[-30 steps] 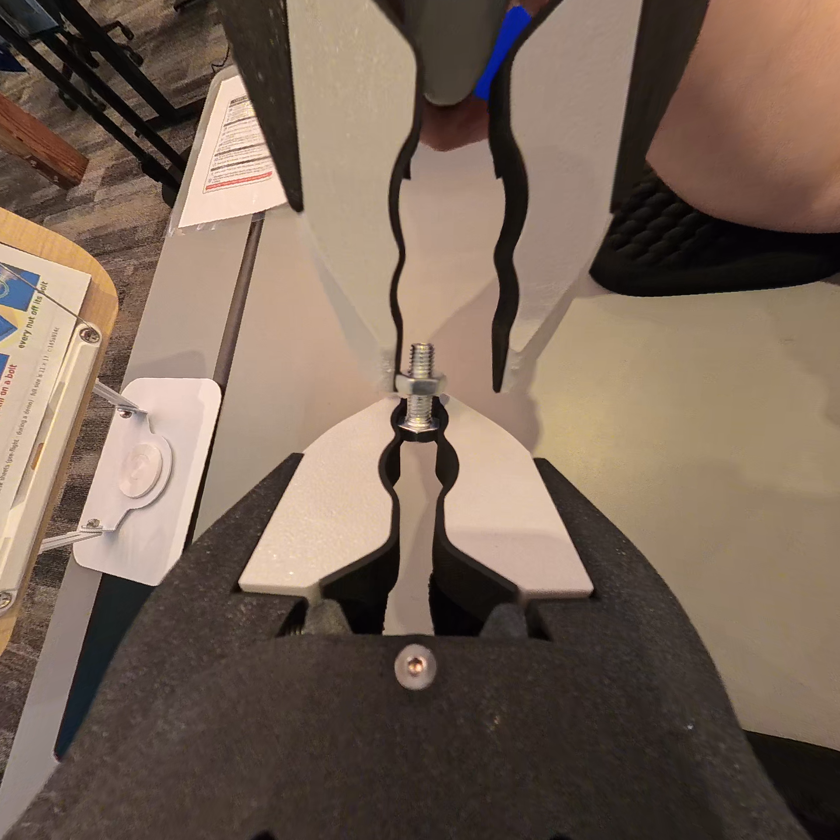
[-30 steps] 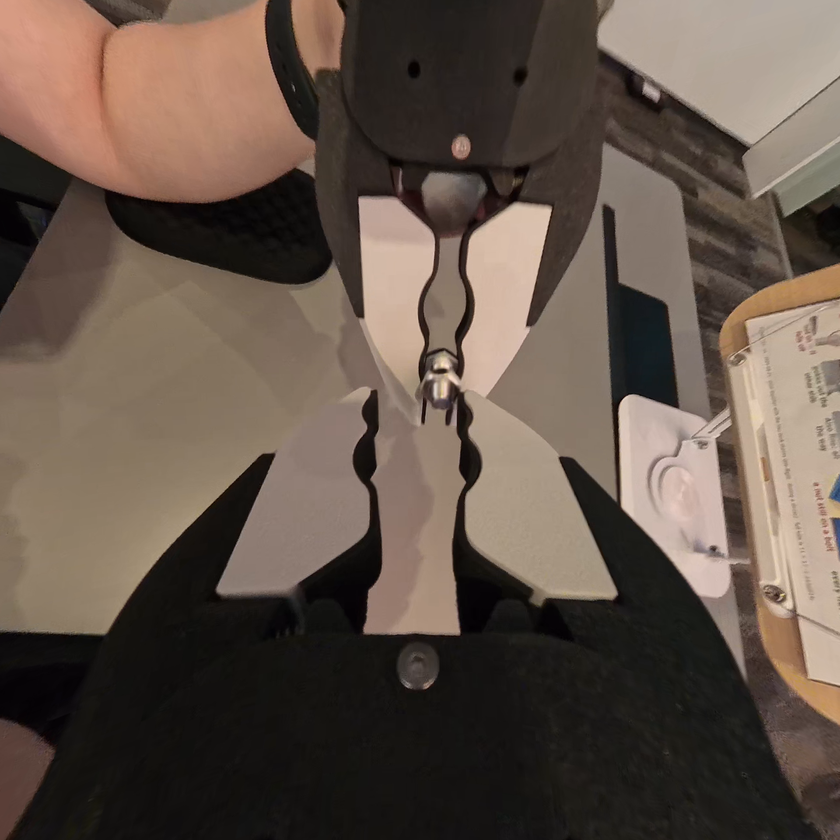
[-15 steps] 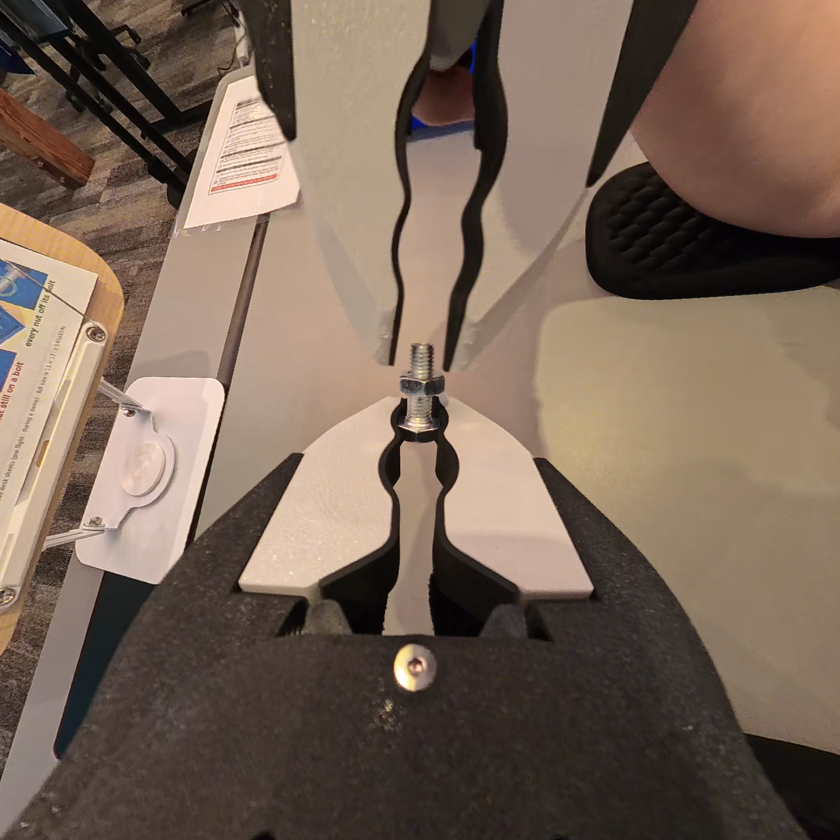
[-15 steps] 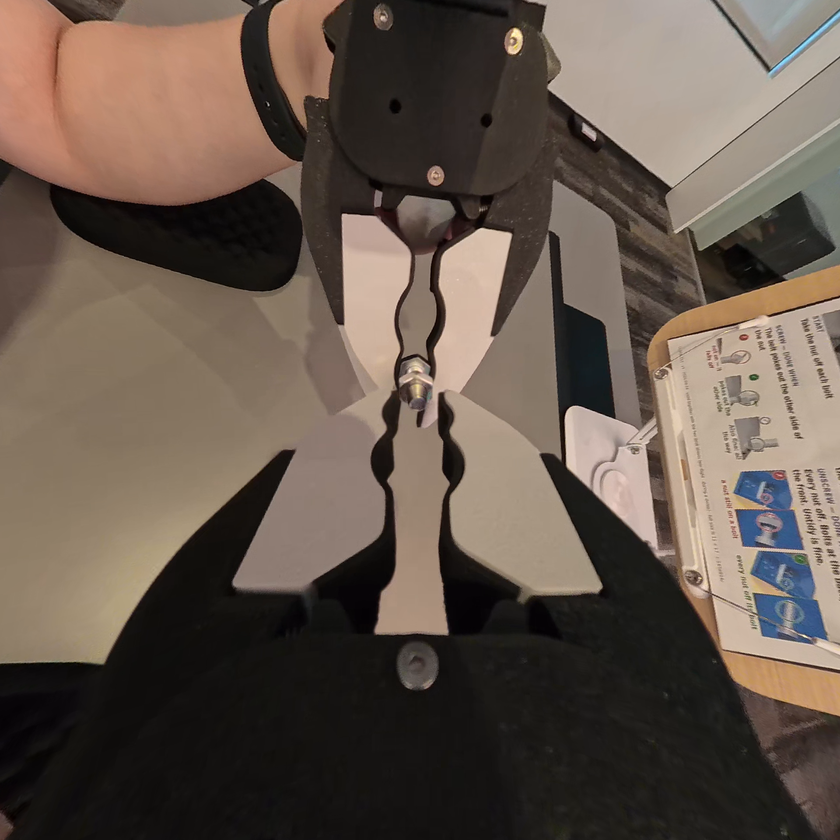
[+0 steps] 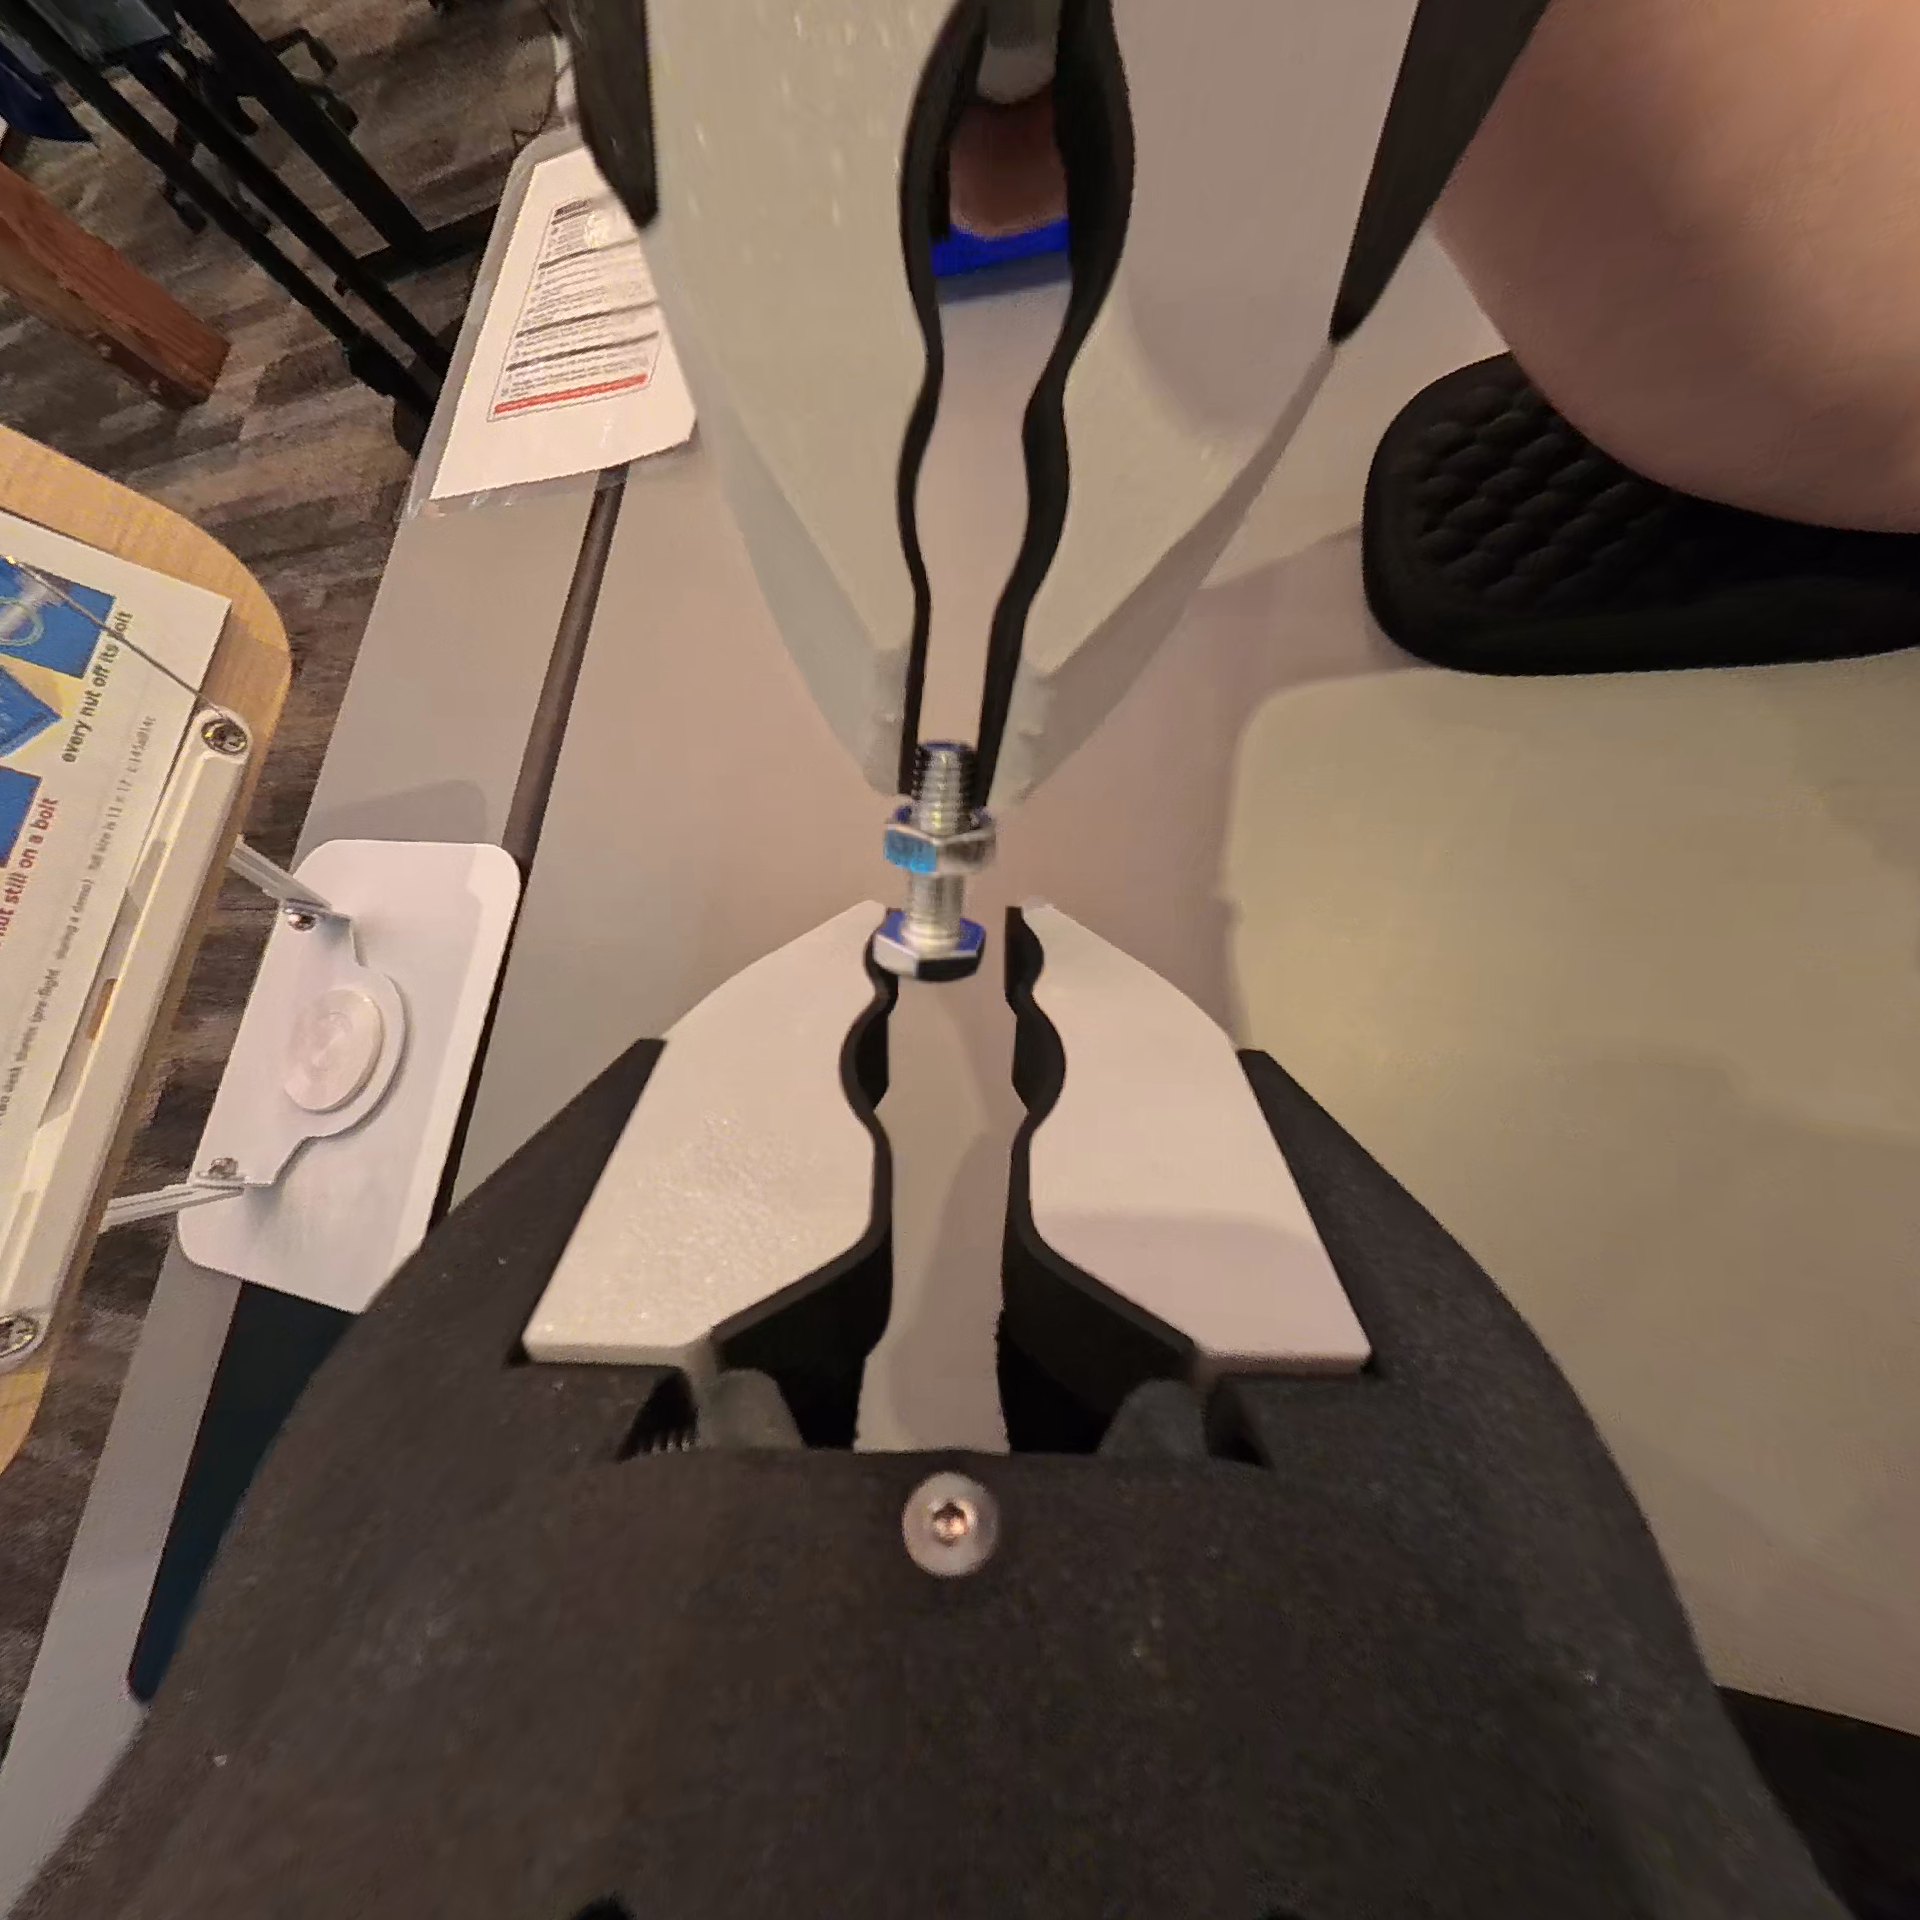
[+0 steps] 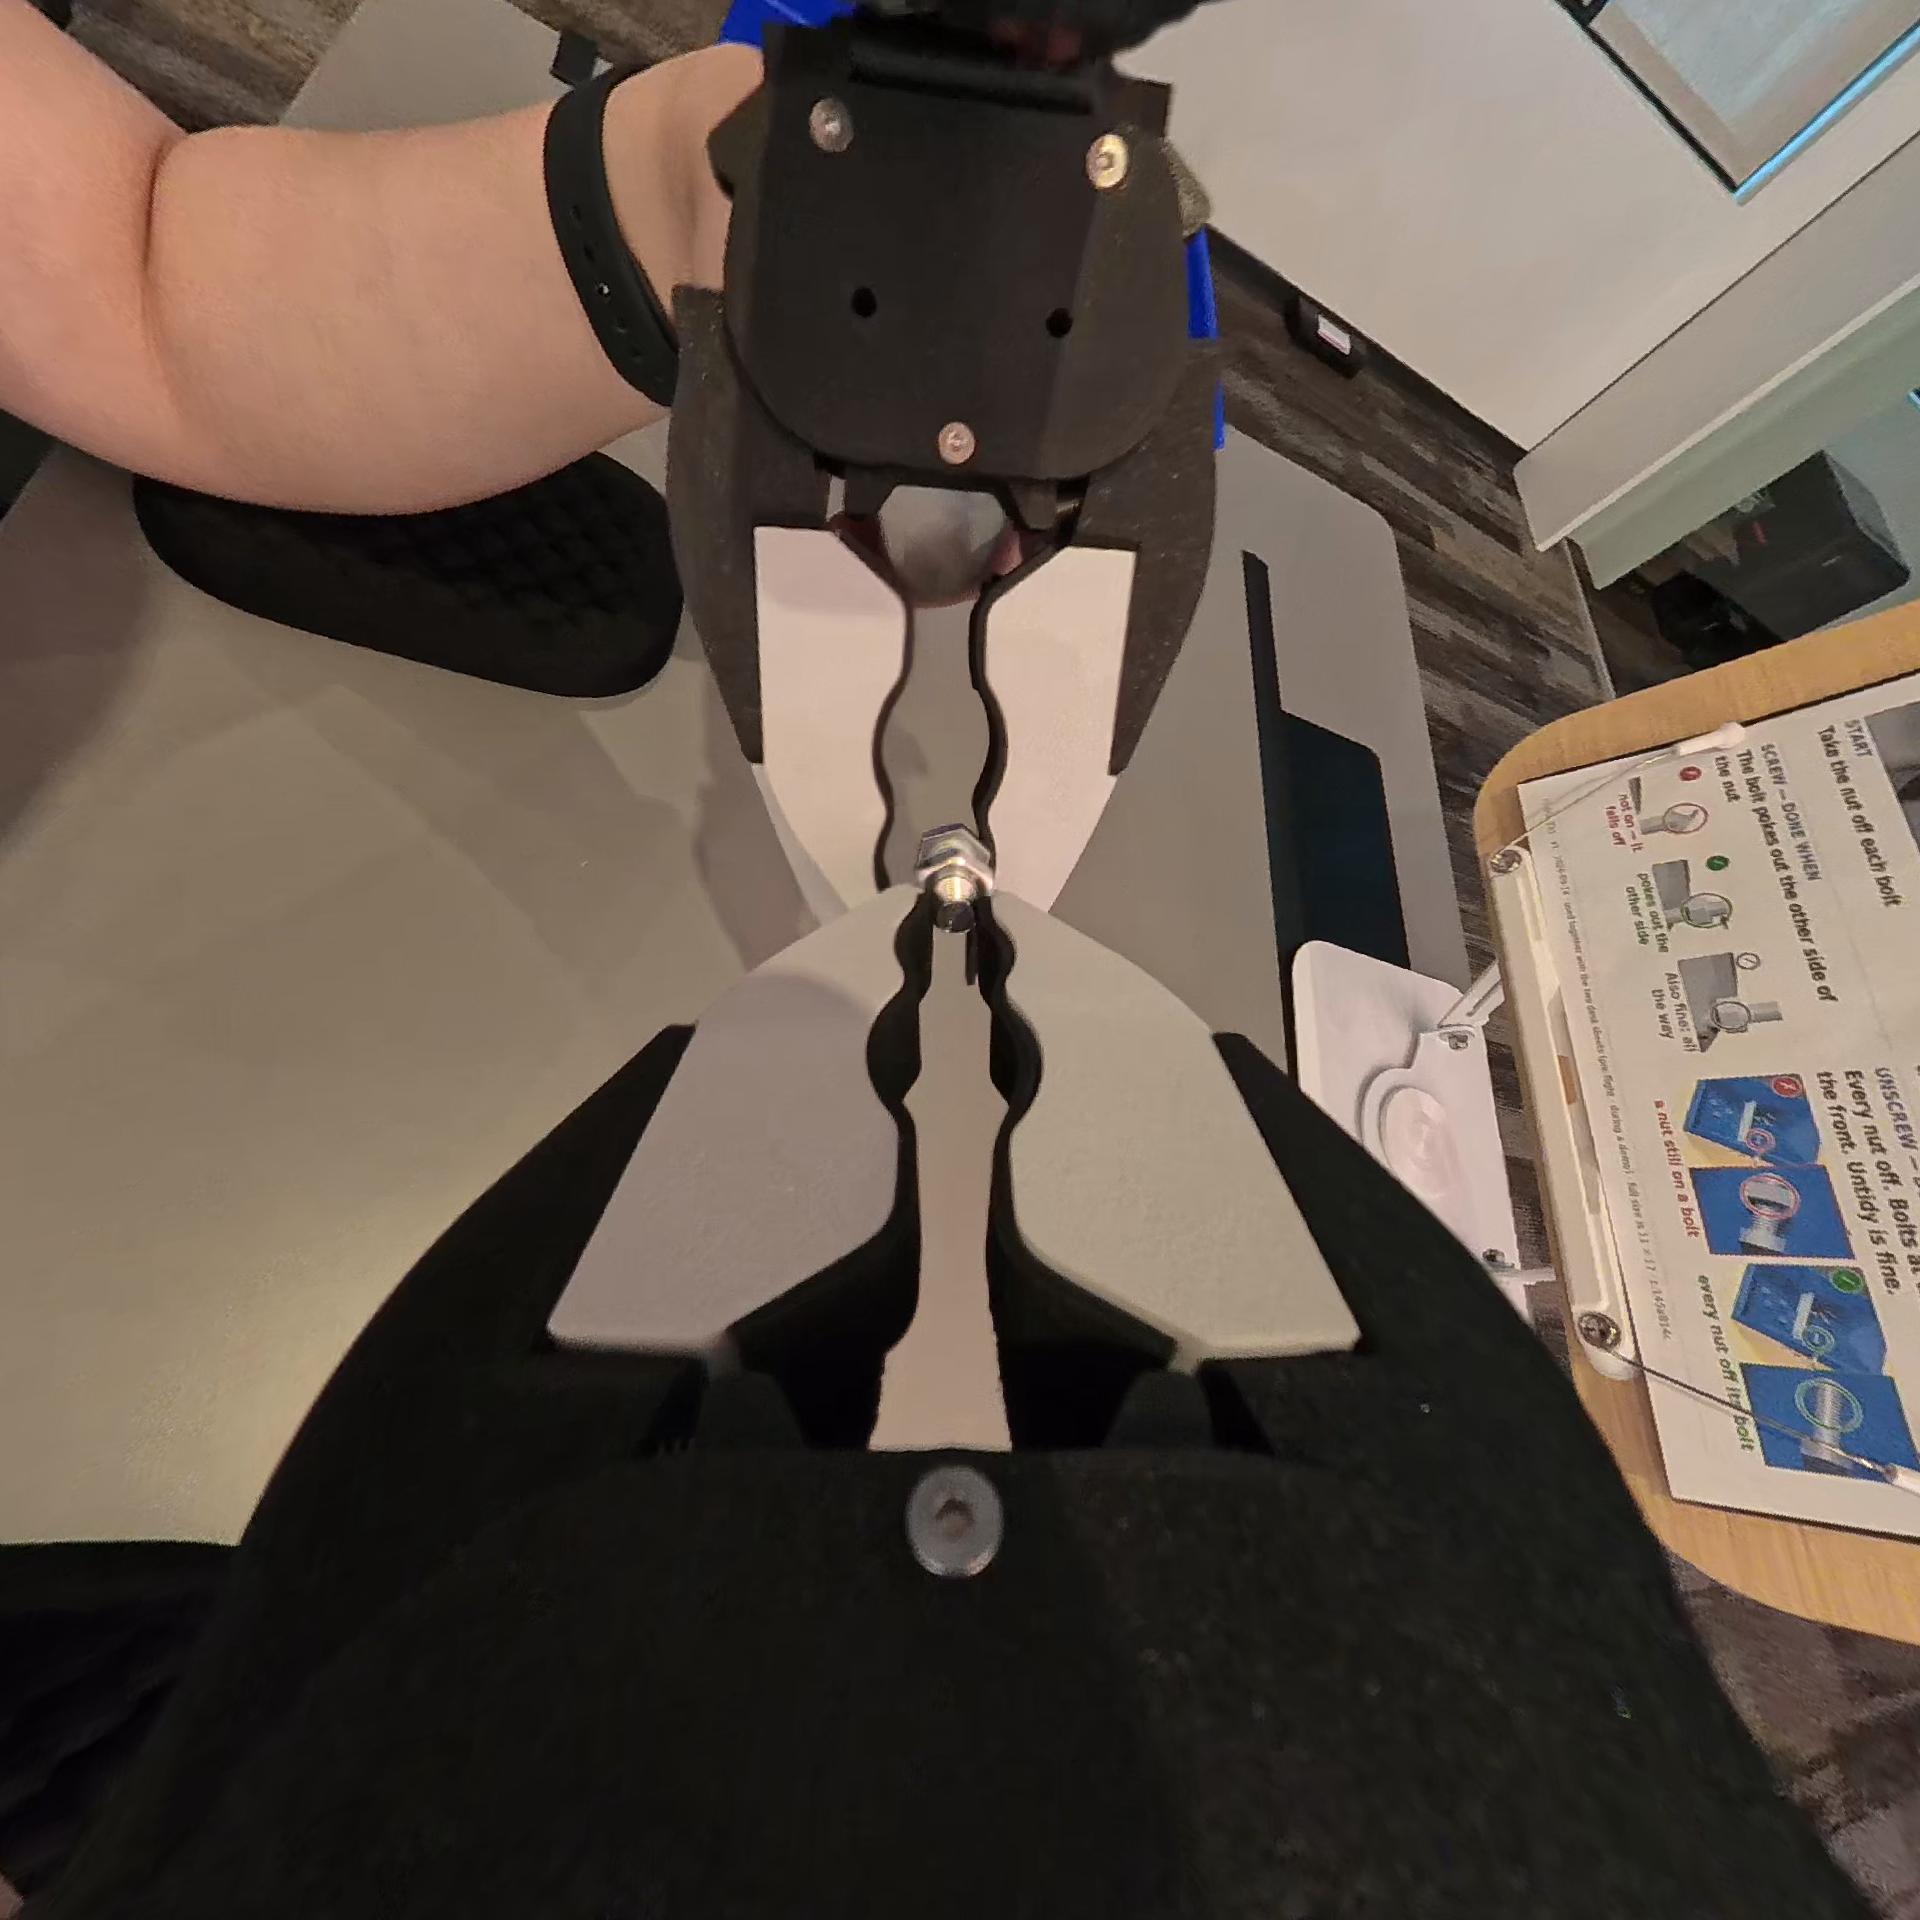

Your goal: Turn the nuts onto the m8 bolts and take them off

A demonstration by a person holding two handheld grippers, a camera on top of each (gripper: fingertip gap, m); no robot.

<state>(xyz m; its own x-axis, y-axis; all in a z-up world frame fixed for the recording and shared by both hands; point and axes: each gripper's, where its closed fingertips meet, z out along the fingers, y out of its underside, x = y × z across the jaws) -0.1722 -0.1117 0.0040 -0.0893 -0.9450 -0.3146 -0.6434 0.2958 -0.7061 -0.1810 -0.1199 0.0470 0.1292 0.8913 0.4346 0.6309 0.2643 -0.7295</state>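
The left hand-held gripper (image 5: 940,925) looks spread apart around the bolt (image 5: 928,914) head. The right hand-held gripper (image 6: 951,920) pinches the thread tip above the nut (image 5: 938,847). Slight twist and it probably drops onto the counter (image 5: 1507,987).

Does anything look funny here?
Nothing's broken. But the bolt sits off-centre in the left tool: its head touches one finger, with a gap beside the other. The right tool pinches the threaded end, above the nut.
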